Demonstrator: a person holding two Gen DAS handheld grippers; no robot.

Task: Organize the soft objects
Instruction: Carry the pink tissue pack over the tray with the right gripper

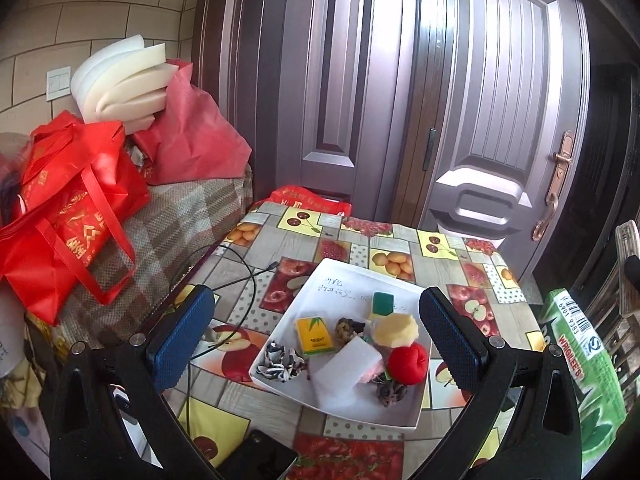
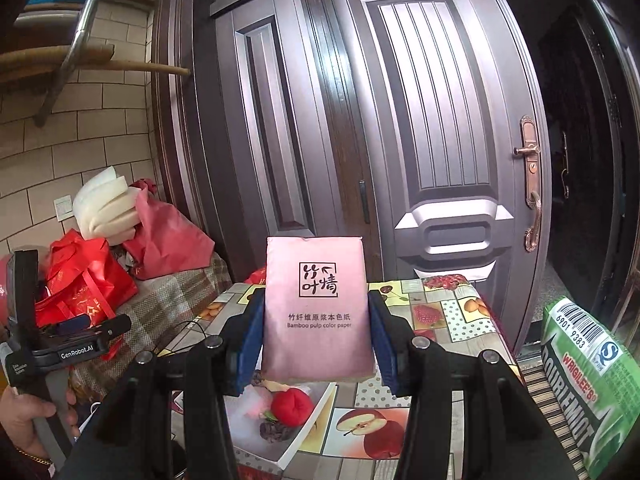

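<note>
My right gripper [image 2: 316,332] is shut on a pink tissue pack [image 2: 316,308] and holds it upright above the table. A white tray [image 1: 352,280] on the fruit-print table holds soft things: a red plush ball [image 1: 407,362], a yellow sponge [image 1: 396,330], a white pad [image 1: 346,372], a yellow tissue pack [image 1: 315,336], a striped scrunchie [image 1: 280,362] and a green sponge [image 1: 383,303]. My left gripper [image 1: 316,340] is open above the tray's near side. The tray [image 2: 308,420] and red ball [image 2: 292,402] also show below the right gripper.
A green Wrigley's pack [image 1: 580,364] sits at the table's right edge. Black cables [image 1: 244,280] and a dark phone [image 1: 264,458] lie left of the tray. Red bags [image 1: 68,208] and white foam [image 1: 124,80] pile on the left. A dark door [image 1: 460,100] stands behind.
</note>
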